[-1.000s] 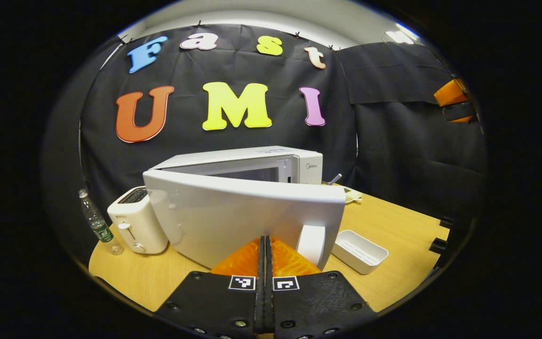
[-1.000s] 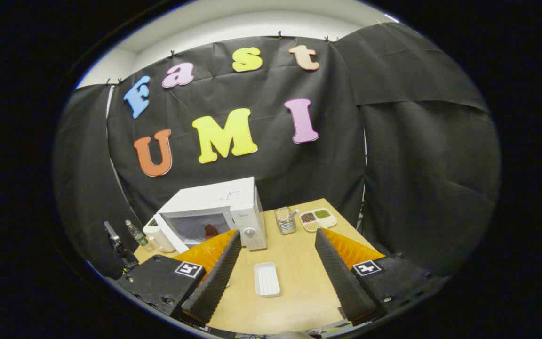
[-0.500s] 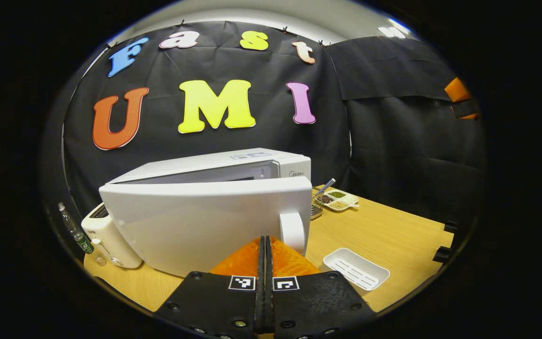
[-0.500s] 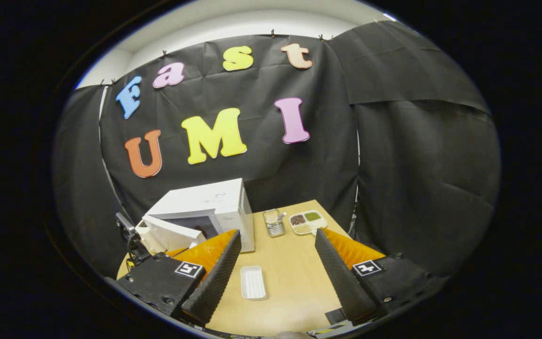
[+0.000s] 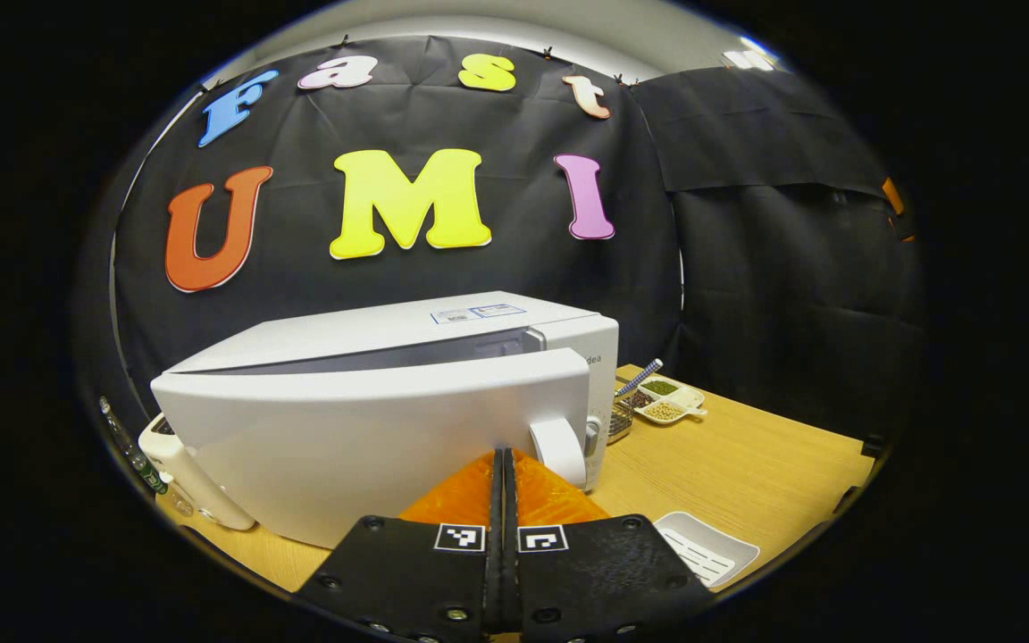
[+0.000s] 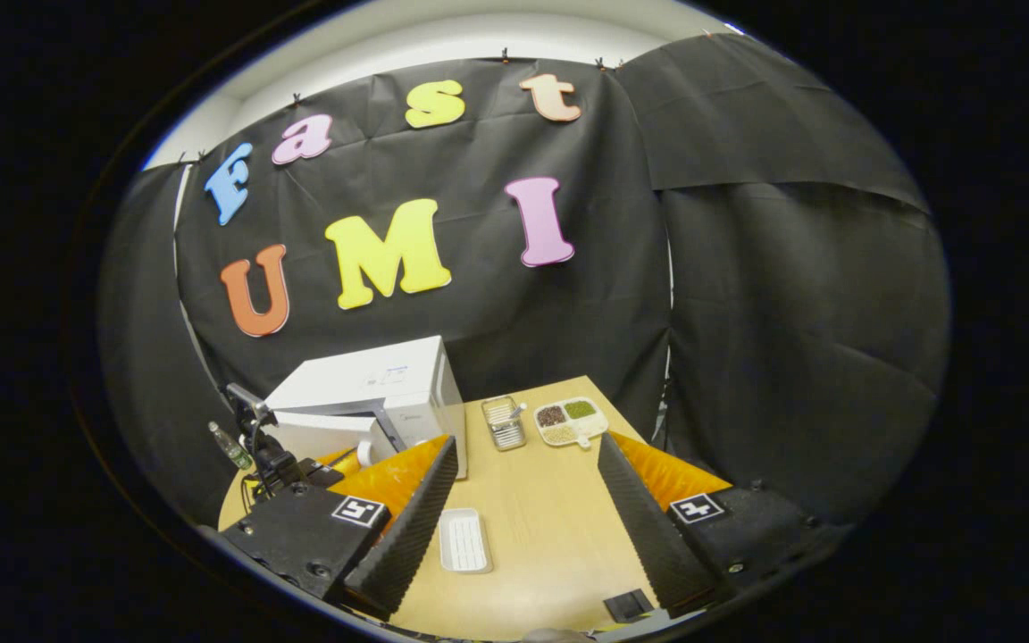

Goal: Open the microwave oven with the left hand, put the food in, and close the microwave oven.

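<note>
Left gripper (image 5: pixel 503 460): fingers pressed together with nothing between them, tips against the lower front of the microwave door (image 5: pixel 372 433), just beside its round handle (image 5: pixel 559 451) at 1 o'clock. Door nearly closed on the microwave (image 5: pixel 443 326), a narrow gap left along the top; food inside can't be made out. Right gripper (image 6: pixel 523 464): jaws wide and empty above the table (image 6: pixel 541 527), white tray (image 6: pixel 464 540) at 7 o'clock, sectioned dish (image 6: pixel 571 420) beyond at 12.
</note>
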`<state>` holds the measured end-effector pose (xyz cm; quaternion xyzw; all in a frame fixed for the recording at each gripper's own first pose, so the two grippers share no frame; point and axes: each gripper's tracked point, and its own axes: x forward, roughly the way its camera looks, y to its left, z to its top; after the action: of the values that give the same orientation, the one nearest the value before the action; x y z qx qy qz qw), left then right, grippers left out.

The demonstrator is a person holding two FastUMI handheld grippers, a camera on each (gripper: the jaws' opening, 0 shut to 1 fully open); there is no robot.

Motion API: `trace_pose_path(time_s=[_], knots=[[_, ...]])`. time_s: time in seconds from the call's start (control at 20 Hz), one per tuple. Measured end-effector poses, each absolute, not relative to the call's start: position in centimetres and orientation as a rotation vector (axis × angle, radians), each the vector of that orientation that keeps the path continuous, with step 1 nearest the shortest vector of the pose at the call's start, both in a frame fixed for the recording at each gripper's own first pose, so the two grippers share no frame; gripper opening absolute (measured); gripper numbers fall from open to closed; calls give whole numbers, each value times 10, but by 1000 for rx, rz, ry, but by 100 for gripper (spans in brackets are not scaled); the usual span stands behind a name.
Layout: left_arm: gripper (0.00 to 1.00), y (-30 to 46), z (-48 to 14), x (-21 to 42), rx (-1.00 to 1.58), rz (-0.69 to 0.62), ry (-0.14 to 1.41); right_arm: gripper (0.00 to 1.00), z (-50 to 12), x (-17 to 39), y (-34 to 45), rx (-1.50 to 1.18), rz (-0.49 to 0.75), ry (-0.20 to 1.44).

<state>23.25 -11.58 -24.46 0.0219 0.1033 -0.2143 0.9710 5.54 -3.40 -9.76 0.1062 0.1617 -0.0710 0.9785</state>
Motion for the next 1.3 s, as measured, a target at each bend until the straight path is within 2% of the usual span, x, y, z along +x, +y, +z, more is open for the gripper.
trace_pose_path(time_s=[0.3, 0.35, 0.4, 1.1, 1.15, 1.25, 1.3], knots=[[0, -122, -249, 263, 5, -400, 227, 91, -97, 73, -44, 191, -152, 333], [0, -123, -250, 261, -9, -394, 228, 100, -98, 76, -45, 192, -152, 337], [0, -124, -251, 261, -13, -394, 224, 92, -98, 78, -47, 192, -153, 340], [0, -122, -251, 272, -39, -340, 245, 92, -108, 99, -40, 216, -141, 369], [0, -123, -254, 271, -42, -345, 262, 100, -106, 99, -40, 213, -140, 363], [0, -122, -258, 270, -31, -342, 275, 100, -105, 97, -38, 210, -140, 361], [0, -118, -260, 267, -20, -332, 291, 92, -105, 96, -38, 211, -138, 360]])
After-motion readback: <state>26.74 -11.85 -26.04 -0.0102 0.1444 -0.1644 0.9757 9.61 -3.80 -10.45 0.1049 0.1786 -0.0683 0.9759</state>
